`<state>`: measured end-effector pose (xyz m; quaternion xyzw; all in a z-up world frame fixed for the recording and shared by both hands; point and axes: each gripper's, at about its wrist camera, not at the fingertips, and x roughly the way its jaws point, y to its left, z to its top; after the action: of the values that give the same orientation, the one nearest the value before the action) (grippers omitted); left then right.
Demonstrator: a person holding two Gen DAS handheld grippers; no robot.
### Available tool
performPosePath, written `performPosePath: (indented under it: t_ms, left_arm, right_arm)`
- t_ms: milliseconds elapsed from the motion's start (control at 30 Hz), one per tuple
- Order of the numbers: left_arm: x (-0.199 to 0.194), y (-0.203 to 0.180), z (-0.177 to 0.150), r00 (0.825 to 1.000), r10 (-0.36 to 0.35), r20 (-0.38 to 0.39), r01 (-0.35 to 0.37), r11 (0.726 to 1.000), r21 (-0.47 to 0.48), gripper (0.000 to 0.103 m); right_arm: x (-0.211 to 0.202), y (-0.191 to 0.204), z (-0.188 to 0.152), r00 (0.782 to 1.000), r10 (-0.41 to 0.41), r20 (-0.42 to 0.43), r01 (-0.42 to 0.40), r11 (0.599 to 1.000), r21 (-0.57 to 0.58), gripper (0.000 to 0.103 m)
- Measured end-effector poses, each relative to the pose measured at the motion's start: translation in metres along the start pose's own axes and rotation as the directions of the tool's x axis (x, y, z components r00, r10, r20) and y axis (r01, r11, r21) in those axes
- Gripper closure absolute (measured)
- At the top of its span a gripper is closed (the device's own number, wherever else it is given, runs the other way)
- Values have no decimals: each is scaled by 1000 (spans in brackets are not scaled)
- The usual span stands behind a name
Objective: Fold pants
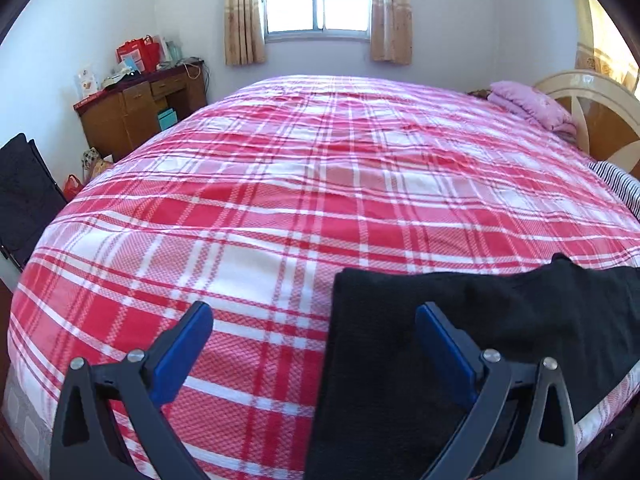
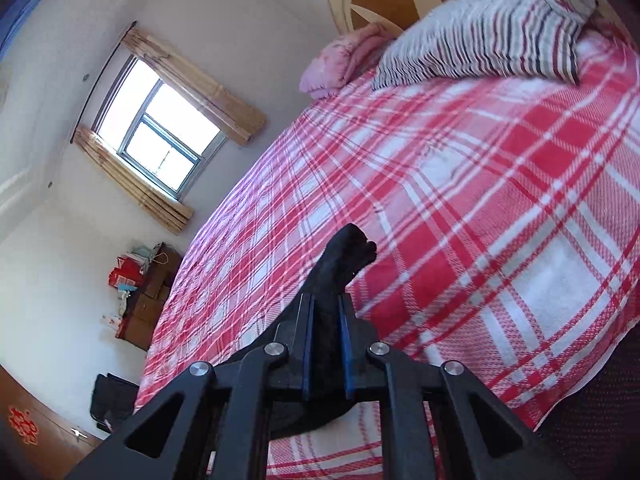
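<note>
Over the plaid bed (image 1: 280, 208), right gripper (image 2: 325, 312) fingers clamp black pants (image 1: 440, 320); left gripper (image 1: 314, 324) fingers apart

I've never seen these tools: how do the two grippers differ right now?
The left gripper is open and holds nothing; the right gripper is shut on the black pants. The pants lie under the left gripper's right finger only. Both have blue pads.

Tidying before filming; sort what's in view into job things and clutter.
Job: black pants, right gripper shut on them, left gripper open, bed.
Clutter: striped pillow, pink blanket, desk, red bags.
</note>
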<state>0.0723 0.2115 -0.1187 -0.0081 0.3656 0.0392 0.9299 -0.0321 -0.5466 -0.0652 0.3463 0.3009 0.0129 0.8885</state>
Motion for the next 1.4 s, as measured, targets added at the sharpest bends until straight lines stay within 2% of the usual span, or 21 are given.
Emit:
performPosePath:
  t_ms: [100, 267, 667, 1133, 1400]
  left_arm:
    - [6, 10, -2, 1000, 6, -27, -7, 1000, -27, 0]
    - [20, 16, -10, 995, -54, -83, 48, 996, -72, 0]
    - [21, 7, -15, 996, -45, -72, 43, 999, -24, 0]
    - [20, 4, -15, 997, -47, -65, 46, 999, -24, 0]
    - [20, 3, -18, 997, -44, -58, 43, 999, -29, 0]
  right_arm:
    - [-2, 23, 0, 1000, 12, 7, -12, 999, -45, 92]
    - [3, 72, -13, 999, 48, -3, -48, 989, -140, 92]
    - [49, 149, -55, 985, 120, -125, -149, 956, -252, 93]
    - [86, 189, -97, 959, 144, -246, -216, 931, -295, 93]
    - [107, 216, -119, 936, 166, -311, -267, 910, -316, 93]
